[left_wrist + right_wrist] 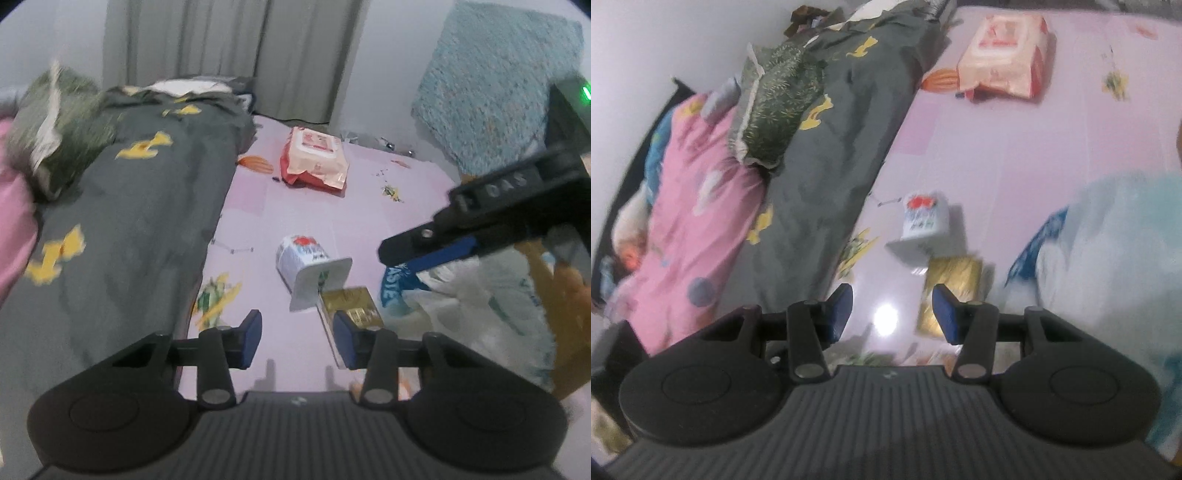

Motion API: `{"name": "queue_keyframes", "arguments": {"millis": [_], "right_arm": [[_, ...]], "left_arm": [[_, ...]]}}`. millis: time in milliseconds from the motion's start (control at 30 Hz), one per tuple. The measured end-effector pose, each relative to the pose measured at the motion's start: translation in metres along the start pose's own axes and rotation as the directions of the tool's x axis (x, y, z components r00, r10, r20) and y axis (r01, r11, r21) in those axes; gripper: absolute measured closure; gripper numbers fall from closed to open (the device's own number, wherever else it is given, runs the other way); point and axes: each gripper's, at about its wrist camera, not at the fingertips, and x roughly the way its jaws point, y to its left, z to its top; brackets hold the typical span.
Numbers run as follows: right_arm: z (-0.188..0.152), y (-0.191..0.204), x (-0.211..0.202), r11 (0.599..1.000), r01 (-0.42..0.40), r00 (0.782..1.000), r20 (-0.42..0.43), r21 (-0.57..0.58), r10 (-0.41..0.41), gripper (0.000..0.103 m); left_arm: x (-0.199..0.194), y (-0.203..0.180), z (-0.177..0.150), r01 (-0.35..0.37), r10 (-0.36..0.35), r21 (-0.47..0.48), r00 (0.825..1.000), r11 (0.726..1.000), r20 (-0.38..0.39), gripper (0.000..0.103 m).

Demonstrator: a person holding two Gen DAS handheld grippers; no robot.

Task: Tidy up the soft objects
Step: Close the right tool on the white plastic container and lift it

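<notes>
I am judging the tidying barely begun: my left gripper (297,338) and right gripper (892,314) are hovering part open and empty while the white bundle (480,306) is lying loose on the pink floor (314,221).

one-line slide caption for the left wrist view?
Left tongs open over pink floor, white cup and gold box ahead, grey blanket alongside, right tongs reaching in.

Pale lilac tiled floor (295,221). Dark grey quilt (140,206) printed with yellow shapes. Pink blanket (690,221) with pale blotches. Green speckled pillow (772,110), white-edged. Red-and-peach wipes pack (314,158). Gold box (354,306). Fuzzy teal rug (495,88).
</notes>
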Motion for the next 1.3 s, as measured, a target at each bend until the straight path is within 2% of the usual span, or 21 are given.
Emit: {"name": "queue_keyframes", "arguments": {"millis": [167, 333, 467, 600, 833, 967, 1100, 1300], "right_arm": [[0.028, -0.016, 0.025, 0.999, 0.023, 0.999, -0.039, -0.033, -0.024, 0.058], [0.046, -0.035, 0.054, 1.0, -0.019, 0.995, -0.096, -0.007, 0.018, 0.066], [0.051, -0.046, 0.07, 0.997, -0.068, 0.991, -0.113, 0.028, 0.071, 0.067], [0.052, -0.052, 0.081, 0.99, -0.125, 0.983, -0.126, 0.069, 0.133, 0.069], [0.063, -0.057, 0.08, 0.977, -0.168, 0.976, -0.118, 0.134, 0.184, 0.069], [0.077, -0.066, 0.079, 0.956, -0.196, 0.971, -0.09, 0.217, 0.22, 0.068], [0.091, -0.079, 0.083, 0.922, -0.233, 0.963, -0.059, 0.311, 0.263, 0.068], [0.104, -0.091, 0.096, 0.909, -0.209, 0.971, -0.035, 0.361, 0.238, 0.068]], "left_arm": [[0.039, -0.007, 0.012, -0.003, 0.004, 0.089, 1.0, 0.996, -0.017, 0.06], [0.076, -0.01, 0.018, 0.001, 0.007, 0.141, 0.998, 0.99, -0.059, 0.06], [0.094, -0.006, 0.02, 0.041, -0.029, 0.136, 0.995, 0.99, -0.091, 0.069], [0.102, 0.003, 0.025, 0.084, -0.076, 0.073, 0.992, 0.994, -0.102, 0.078], [0.099, 0.022, 0.047, 0.133, -0.14, -0.069, 0.984, 0.989, -0.106, 0.079], [0.104, 0.041, 0.066, 0.169, -0.192, -0.197, 0.976, 0.966, -0.104, 0.079], [0.115, 0.056, 0.085, 0.184, -0.215, -0.272, 0.972, 0.945, -0.091, 0.08], [0.139, 0.066, 0.097, 0.184, -0.238, -0.346, 0.964, 0.92, -0.12, 0.081]]}}
